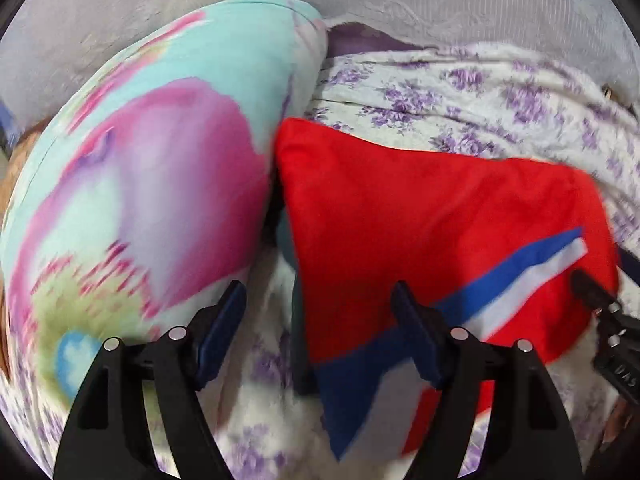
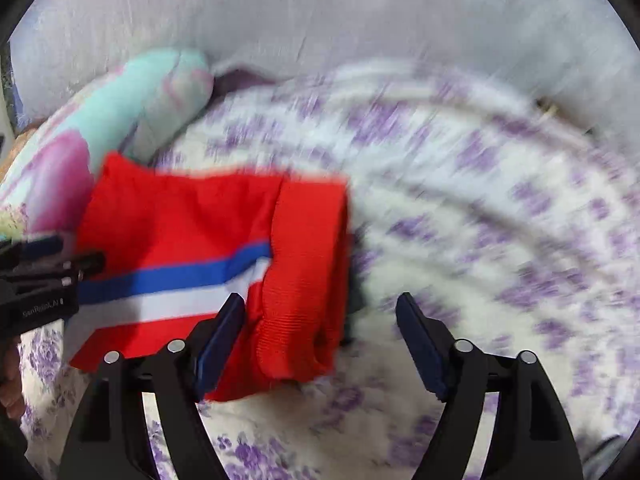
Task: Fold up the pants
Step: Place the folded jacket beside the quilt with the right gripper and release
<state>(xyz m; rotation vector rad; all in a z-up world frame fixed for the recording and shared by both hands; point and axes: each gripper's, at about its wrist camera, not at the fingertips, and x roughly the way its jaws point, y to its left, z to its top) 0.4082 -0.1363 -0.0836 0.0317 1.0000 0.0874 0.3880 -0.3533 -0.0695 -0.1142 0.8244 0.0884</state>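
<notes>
Our left gripper (image 1: 320, 312) stands with its jaws apart and nothing pressed between them; its right finger (image 1: 416, 340) hangs in front of the red pants (image 1: 420, 216), and whether it touches the cloth we cannot tell. Left of the pants we see a turquoise and pink pillow (image 1: 152, 168), its edge right against the pants' left side. The pants themselves lie folded into a compact red bundle on the bed sheet (image 1: 480, 96), white with purple flowers, and a blue and white stripe (image 1: 520, 272) runs across their near part. In the right wrist view the same pants (image 2: 192, 216) sit with their ribbed waistband (image 2: 304, 280) folded over at their right end. Our right gripper (image 2: 320, 320) is spread wide just right of the pants; its left finger (image 2: 224, 336) overlaps the waistband in the picture, while its right finger (image 2: 420, 344) hangs over bare sheet (image 2: 500, 240). Beyond the pants a pale wall (image 2: 320, 20) rises behind the bed.
</notes>
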